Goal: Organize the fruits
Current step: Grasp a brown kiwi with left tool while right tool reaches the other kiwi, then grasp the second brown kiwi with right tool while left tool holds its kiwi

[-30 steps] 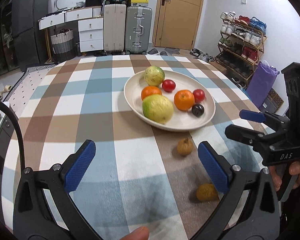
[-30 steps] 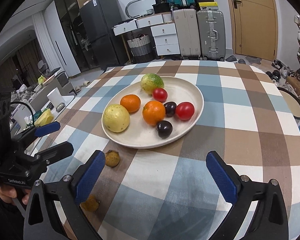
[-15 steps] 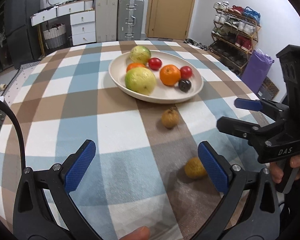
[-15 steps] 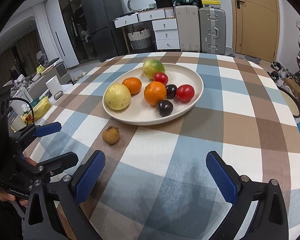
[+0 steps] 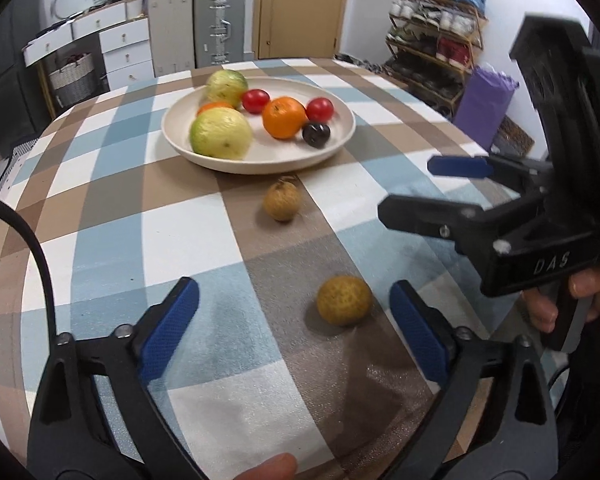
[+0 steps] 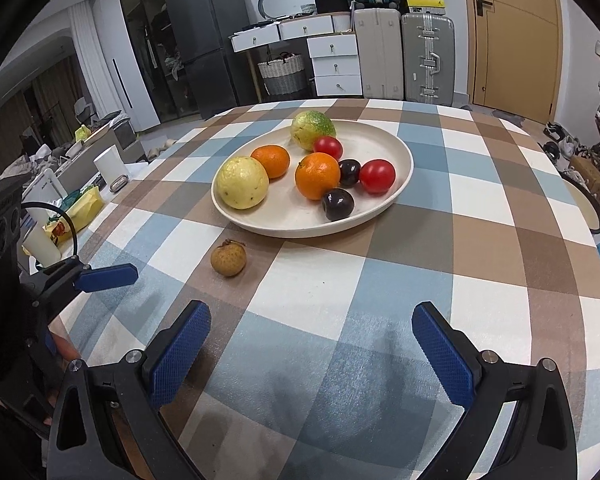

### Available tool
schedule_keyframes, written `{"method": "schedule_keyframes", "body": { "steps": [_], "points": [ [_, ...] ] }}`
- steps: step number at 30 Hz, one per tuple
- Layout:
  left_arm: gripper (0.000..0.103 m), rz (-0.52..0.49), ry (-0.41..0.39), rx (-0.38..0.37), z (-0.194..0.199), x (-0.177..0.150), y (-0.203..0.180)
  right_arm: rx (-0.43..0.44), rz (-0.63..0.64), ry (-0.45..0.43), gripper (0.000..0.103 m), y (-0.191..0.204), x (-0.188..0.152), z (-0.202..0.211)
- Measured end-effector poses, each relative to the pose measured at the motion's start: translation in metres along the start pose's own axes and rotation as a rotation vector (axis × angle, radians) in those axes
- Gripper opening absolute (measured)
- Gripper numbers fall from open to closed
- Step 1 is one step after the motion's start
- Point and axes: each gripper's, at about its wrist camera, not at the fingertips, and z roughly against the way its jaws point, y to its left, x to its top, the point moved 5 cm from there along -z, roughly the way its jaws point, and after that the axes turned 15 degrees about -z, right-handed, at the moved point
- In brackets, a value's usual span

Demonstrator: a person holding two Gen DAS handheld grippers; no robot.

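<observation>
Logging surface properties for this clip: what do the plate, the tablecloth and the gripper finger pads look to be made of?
Plate: cream, matte, even colour; ceramic or melamine, can't tell which. Tablecloth: soft woven fabric, fine fuzzy texture in the checks. Pads on the right gripper: blue, cross-hatched grip pattern, probably rubber or soft plastic on black rigid plastic arms.

The tablecloth looks like soft matt cloth. The plate is smooth, cream, faintly satin (ceramic or plastic, unclear). The 2 tomatoes and 2 plums shine glossy; the oranges are dimpled. The longans look rough and dull. Each gripper pad is textured blue rubber on matt black plastic.
</observation>
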Motion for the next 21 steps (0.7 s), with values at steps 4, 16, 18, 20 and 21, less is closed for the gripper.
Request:
{"method": "schedule_keyframes", "body": {
  "steps": [4,16,18,20,21],
  "points": [
    [0.071,-0.014,0.024,-0.051,-0.006,-0.001,-0.005,-0.002,-0.006,0.000,0.103,-0.001,0.000,0.000],
    [0.026,-0.072,0.004,-0.161,-0.006,0.001,-0.022,0.000,-0.013,0.009,0.103,-0.001,0.000,-0.003],
    [0.026,-0.068,-0.005,-0.158,-0.005,0.001,-0.021,0.003,-0.014,0.012,0.103,0.000,0.000,-0.003],
    [0.026,-0.055,-0.013,-0.156,-0.003,0.002,-0.018,0.004,-0.014,0.014,0.103,0.000,0.000,-0.004],
    [0.026,-0.047,-0.019,-0.151,-0.002,0.002,-0.016,0.004,-0.014,0.015,0.103,0.000,0.000,-0.005]
  ]
}}
